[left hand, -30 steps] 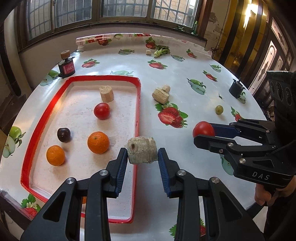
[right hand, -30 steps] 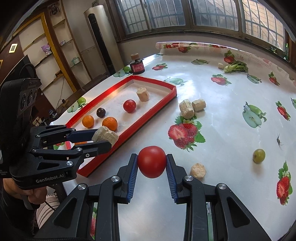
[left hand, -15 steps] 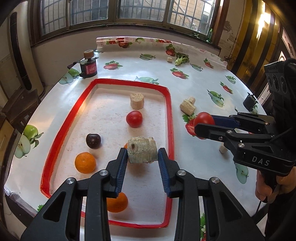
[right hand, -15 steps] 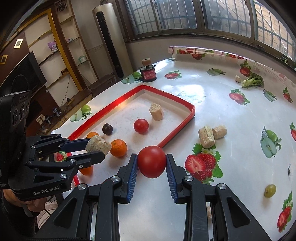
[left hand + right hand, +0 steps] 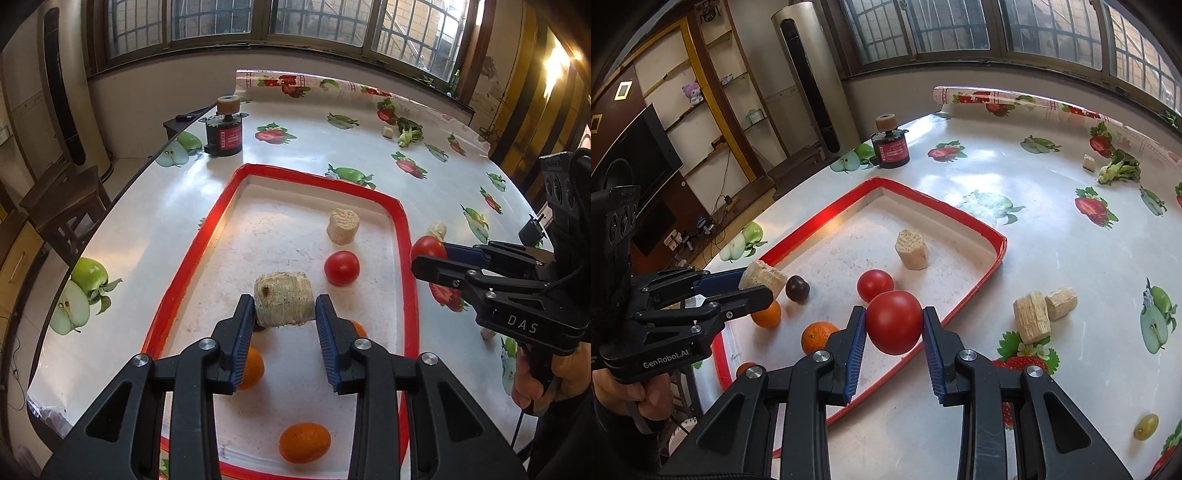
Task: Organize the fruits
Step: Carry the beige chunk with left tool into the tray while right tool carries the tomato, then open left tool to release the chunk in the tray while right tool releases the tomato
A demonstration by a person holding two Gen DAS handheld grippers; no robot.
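My left gripper [image 5: 284, 321] is shut on a pale beige chunk [image 5: 283, 303] and holds it above the red-rimmed tray [image 5: 221, 206]. My right gripper [image 5: 894, 332] is shut on a red tomato [image 5: 894, 321], held above the tray's right rim [image 5: 993, 266]. In the tray lie another tomato [image 5: 341, 267], a beige chunk [image 5: 343, 225], a dark plum [image 5: 797, 288] and oranges [image 5: 304, 442]. The right gripper [image 5: 439, 254] shows in the left wrist view, the left gripper [image 5: 757, 282] in the right wrist view.
Two beige chunks [image 5: 1043, 310] and a green grape [image 5: 1146, 426] lie on the fruit-print tablecloth right of the tray. A dark jar [image 5: 224, 134] stands beyond the tray. Broccoli [image 5: 1119, 170] and a small chunk [image 5: 1089, 162] lie far back. The table edge runs left.
Both grippers have moved left with their loads: the left one from the tray's right rim to over the tray middle, the right one from over the tablecloth to the tray's right rim.
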